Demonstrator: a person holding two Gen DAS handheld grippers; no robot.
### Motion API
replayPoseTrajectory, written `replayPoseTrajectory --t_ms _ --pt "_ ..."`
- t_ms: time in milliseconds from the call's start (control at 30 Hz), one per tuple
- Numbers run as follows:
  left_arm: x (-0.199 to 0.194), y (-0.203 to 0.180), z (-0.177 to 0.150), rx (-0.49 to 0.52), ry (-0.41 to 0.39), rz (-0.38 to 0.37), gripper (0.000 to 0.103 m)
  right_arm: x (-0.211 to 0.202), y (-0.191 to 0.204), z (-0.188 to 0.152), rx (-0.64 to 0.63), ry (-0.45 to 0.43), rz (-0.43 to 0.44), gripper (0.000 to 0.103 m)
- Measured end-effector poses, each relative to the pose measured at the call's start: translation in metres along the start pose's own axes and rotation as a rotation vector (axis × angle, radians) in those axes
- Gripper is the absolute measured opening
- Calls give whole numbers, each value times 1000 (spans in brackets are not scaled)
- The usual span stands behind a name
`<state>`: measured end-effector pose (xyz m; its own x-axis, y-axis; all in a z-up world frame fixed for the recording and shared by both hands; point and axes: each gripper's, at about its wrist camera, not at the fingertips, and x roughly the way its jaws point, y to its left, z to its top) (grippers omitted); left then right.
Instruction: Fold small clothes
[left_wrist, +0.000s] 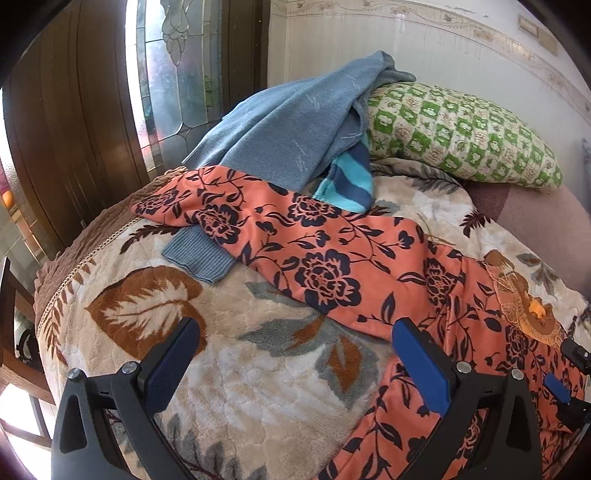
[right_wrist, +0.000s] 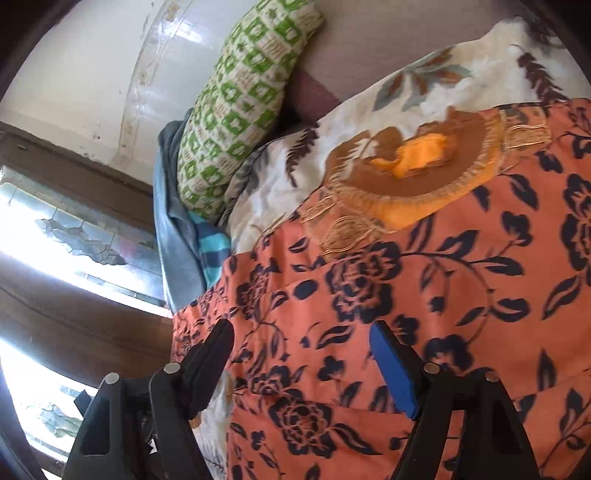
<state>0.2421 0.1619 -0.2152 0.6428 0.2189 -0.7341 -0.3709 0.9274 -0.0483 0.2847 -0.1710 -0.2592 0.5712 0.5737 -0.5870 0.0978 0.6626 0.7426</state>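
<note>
Left claw (left_wrist: 295, 343) angled downward, jaws spread wide, right claw (right_wrist: 301, 341) rolled sideways, jaws apart, nothing gripped

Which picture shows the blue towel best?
The left wrist view. There the blue towel is spread wide open, draped over the green pillow and onto the flowery orange cloth. The right wrist view shows only a narrow strip of it, squeezed beside the pillow at the left.

It was a home bedroom; a bed (left_wrist: 122, 240) carried a plush leaf-patterned blanket (left_wrist: 258, 369) and a green-checked pillow (left_wrist: 461, 140); a leaded-glass window (left_wrist: 173, 74) stood behind.
</note>
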Motion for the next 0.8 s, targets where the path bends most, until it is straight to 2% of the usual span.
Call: replayPoseTrajectory --t_ms 100,200,333,500,667,733,800 --pt "-4 -21 -1 61 -20 -19 103 -10 -24 4 42 -24 -3 72" --pt "-5 -37 1 100 -35 -26 103 -1 -31 2 83 9 45 71" --pt "-8 -42 1 140 -63 3 103 31 -9 -14 41 96 80 71" --pt "-10 -22 2 132 -83 79 103 55 23 -30 6 171 110 71" --pt "-6 -7 1 102 -43 84 103 27 49 -28 -56 101 132 71" --pt "-7 -6 1 106 -41 70 103 12 51 -20 -55 51 105 71" --pt "-10 -7 0 113 -47 50 103 -1 49 -11 -55 -6 36 71"
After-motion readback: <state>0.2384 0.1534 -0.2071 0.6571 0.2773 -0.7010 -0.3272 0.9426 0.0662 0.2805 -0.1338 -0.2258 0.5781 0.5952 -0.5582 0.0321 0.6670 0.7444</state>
